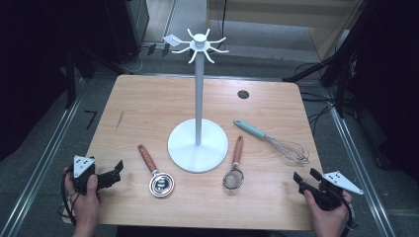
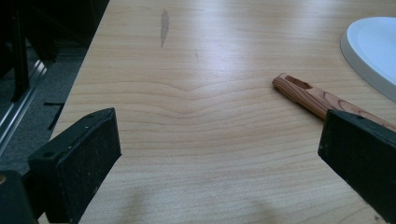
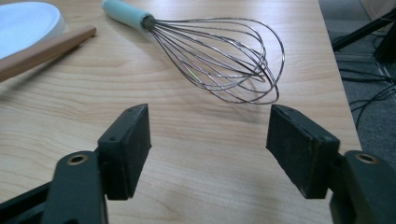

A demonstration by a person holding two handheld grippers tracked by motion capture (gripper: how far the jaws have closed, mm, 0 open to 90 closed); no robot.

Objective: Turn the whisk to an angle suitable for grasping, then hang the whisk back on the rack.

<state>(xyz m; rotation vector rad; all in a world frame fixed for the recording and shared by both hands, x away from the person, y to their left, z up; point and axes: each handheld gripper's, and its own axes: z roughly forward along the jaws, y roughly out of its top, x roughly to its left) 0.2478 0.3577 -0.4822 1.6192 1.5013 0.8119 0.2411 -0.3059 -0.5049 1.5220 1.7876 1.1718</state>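
The left gripper (image 1: 116, 171) rests at the near left corner of the pale wooden table (image 1: 148, 106), its jaws spread wide and holding nothing. The right gripper (image 1: 305, 180) is at the near right corner, also spread and empty.

Nearest to the left gripper is the small metal measuring cup with a brown wooden handle (image 1: 154, 172), lying flat just left of the white round base of the hook stand (image 1: 198, 145). Ahead of the right gripper lies the wire whisk with a pale blue handle (image 3: 201, 51).

I judge both utensils light. The wooden handle is stiff and not slippery, so its middle is a good grip. The whisk wires bend easily; the blue handle is safer.
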